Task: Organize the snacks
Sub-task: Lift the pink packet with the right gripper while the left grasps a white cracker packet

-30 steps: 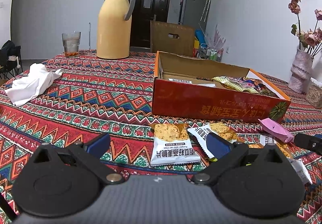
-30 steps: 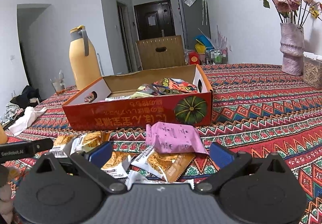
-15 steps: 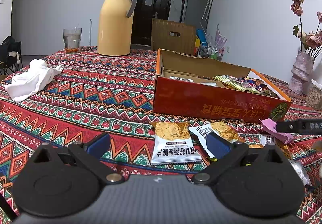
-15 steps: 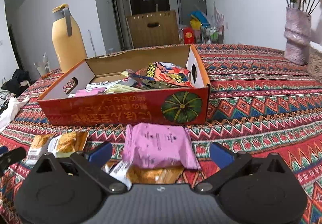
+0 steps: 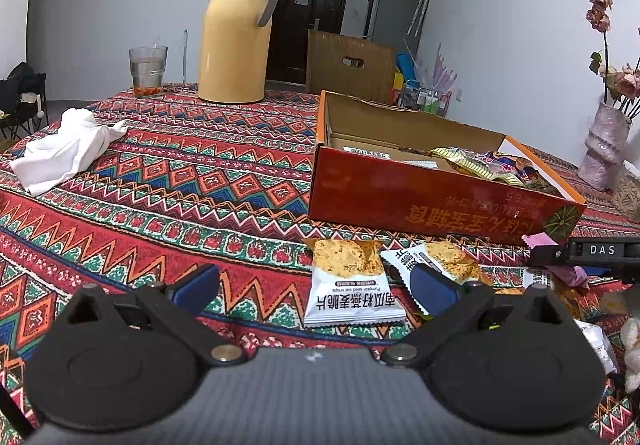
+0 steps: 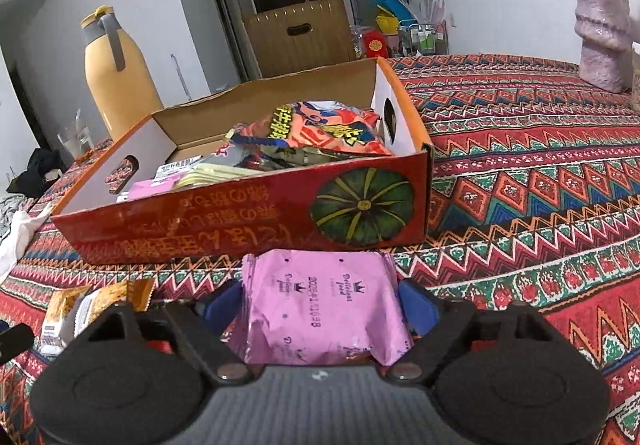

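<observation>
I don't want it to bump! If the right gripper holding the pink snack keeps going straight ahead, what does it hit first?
Most likely the red snack box: its front wall stands directly beyond the pink packet in the right gripper. How near is hard to judge.

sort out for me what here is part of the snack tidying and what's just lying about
Job: pink snack packet between the right gripper fingers, oat crisp packet, red box.

Lying about: yellow jug, glass, white cloth, vase.

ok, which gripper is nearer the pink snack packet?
Right. The right gripper has the pink snack packet between its fingers; the left gripper sits open off to its side.
</observation>
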`<state>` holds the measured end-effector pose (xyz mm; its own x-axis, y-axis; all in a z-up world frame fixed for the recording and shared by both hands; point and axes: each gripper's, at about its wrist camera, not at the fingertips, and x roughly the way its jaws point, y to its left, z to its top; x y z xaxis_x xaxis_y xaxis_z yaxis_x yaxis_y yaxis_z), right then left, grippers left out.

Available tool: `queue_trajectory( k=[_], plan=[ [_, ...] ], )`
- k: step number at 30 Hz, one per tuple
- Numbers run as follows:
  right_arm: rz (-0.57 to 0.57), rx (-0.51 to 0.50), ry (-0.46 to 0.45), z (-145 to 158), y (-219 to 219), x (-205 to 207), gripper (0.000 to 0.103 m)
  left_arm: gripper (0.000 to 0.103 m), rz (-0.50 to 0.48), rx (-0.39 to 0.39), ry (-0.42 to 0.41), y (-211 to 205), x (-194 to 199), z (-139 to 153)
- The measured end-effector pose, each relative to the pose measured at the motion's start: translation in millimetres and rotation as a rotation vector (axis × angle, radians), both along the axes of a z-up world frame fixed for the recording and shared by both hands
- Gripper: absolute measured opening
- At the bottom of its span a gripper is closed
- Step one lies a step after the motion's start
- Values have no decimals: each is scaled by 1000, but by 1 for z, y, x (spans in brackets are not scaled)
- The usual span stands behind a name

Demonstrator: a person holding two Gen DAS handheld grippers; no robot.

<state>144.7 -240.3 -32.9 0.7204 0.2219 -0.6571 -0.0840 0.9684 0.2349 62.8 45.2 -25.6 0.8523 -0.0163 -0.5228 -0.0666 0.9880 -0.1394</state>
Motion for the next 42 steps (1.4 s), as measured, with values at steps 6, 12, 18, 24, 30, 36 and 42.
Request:
queue_trajectory(
  k=[6, 12, 18, 24, 30, 36, 42],
  plan=[
    [-10, 19, -41, 0, -5, -8, 69, 103, 5, 5, 7, -1, 2, -1],
    [-18, 13, -126, 7, -6, -21, 67, 103, 21, 15, 18, -1, 3, -1],
    [-22, 11, -227, 18, -7, -37, 66, 103, 41, 19, 47, 0, 6, 0],
    [-16, 30, -253, 19, -9, -39, 66, 103, 36, 64, 57, 1, 8, 14],
    [-18, 33, -278, 20, -9, -42, 67, 103, 22, 99, 125, -3, 22, 14],
    [-25, 43, -291, 20, -12, -43, 67, 103, -3, 141, 154, -22, 38, 13],
    [-22, 50, -299, 20, -12, -44, 67, 102, 27, 155, 198, -32, 54, 9]
  ],
)
